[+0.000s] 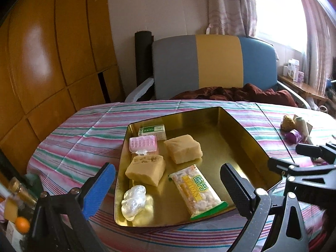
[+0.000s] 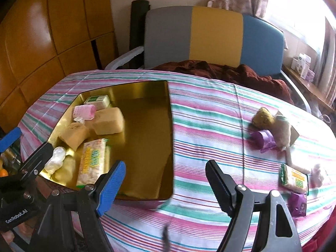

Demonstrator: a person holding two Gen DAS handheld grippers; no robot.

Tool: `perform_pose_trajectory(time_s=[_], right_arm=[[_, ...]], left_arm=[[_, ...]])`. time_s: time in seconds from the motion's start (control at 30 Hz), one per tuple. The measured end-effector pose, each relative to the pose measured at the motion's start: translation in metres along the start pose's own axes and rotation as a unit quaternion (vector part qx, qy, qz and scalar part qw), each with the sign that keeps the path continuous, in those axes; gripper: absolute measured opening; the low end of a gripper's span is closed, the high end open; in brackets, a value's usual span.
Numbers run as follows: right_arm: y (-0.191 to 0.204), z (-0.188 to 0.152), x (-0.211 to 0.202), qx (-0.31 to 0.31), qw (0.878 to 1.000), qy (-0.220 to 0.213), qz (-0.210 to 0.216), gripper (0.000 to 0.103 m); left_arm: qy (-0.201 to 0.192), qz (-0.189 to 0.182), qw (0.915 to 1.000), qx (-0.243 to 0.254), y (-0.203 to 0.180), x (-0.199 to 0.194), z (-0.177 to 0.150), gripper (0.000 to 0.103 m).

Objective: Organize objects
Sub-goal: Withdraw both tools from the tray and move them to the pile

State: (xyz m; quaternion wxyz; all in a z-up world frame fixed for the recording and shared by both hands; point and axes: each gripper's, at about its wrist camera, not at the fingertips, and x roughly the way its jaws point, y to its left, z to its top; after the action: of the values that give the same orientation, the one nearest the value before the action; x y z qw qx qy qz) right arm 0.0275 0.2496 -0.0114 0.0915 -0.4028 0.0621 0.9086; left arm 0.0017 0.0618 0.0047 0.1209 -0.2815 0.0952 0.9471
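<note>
While both the left gripper (image 1: 168, 187) and right gripper (image 2: 166, 180) hang released, the gold tin tray (image 2: 147, 195) on the striped counter (image 2: 205, 113) keeps its right half bare; a snack bar (image 1: 197, 191) inside reads "MEIDAN".

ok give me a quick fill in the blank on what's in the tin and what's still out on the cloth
1. The gold tin holds ____ yellow sponge blocks.
2. The pink hair roller lies ____ the tin.
3. The purple roll lies outside the tin, on the ____ tablecloth.
4. Both grippers, left and right, have their fingers ____.

Missing words: two; inside; striped; open
</note>
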Motion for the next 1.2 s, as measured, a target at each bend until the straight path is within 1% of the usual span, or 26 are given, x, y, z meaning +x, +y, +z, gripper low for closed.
perform_pose_trajectory(time_s=[0.2, 0.4, 0.53, 0.63, 0.67, 0.77, 0.83, 0.87, 0.93, 1.03, 1.07, 1.13, 1.2], right_arm=[[-0.037, -0.006, -0.002, 0.034, 0.999, 0.003, -0.022, 0.08], [-0.092, -0.014, -0.009, 0.083, 0.995, 0.006, -0.056, 0.08], [-0.135, -0.017, -0.021, 0.12, 0.989, 0.0, -0.084, 0.08], [-0.172, -0.019, -0.033, 0.155, 0.982, -0.006, -0.11, 0.08], [-0.189, -0.021, -0.04, 0.172, 0.978, -0.009, -0.12, 0.08], [-0.223, -0.025, -0.052, 0.205, 0.968, -0.014, -0.143, 0.08], [-0.243, -0.03, -0.061, 0.226, 0.961, -0.016, -0.156, 0.08], [-0.256, -0.034, -0.067, 0.246, 0.956, -0.016, -0.159, 0.08], [-0.278, -0.041, -0.073, 0.282, 0.947, -0.019, -0.152, 0.081], [-0.304, -0.054, -0.081, 0.324, 0.932, -0.02, -0.16, 0.081], [-0.312, -0.059, -0.082, 0.34, 0.928, -0.018, -0.154, 0.081], [-0.322, -0.066, -0.081, 0.366, 0.921, -0.013, -0.137, 0.081], [-0.33, -0.073, -0.077, 0.389, 0.914, -0.012, -0.112, 0.081]], left_arm=[[-0.002, -0.004, 0.9998, 0.019, -0.012, -0.001, 0.001, 0.101], [-0.003, -0.019, 0.9989, 0.044, -0.031, -0.001, 0.003, 0.101], [-0.002, -0.049, 0.9968, 0.063, -0.049, 0.0, 0.006, 0.101], [-0.001, -0.072, 0.9942, 0.08, -0.067, 0.002, 0.008, 0.101], [0.001, -0.084, 0.9929, 0.085, -0.073, 0.003, 0.008, 0.101], [0.013, -0.124, 0.9876, 0.096, -0.094, 0.007, 0.01, 0.101], [0.017, -0.145, 0.9835, 0.107, -0.109, 0.008, 0.011, 0.101], [0.018, -0.16, 0.9801, 0.115, -0.119, 0.008, 0.012, 0.101], [0.023, -0.198, 0.9715, 0.129, -0.139, 0.008, 0.014, 0.101], [0.037, -0.242, 0.9588, 0.144, -0.167, 0.01, 0.015, 0.101], [0.045, -0.264, 0.9519, 0.149, -0.181, 0.012, 0.016, 0.1], [0.058, -0.293, 0.9418, 0.153, -0.199, 0.016, 0.016, 0.096], [0.076, -0.328, 0.928, 0.159, -0.223, 0.02, 0.017, 0.093]])
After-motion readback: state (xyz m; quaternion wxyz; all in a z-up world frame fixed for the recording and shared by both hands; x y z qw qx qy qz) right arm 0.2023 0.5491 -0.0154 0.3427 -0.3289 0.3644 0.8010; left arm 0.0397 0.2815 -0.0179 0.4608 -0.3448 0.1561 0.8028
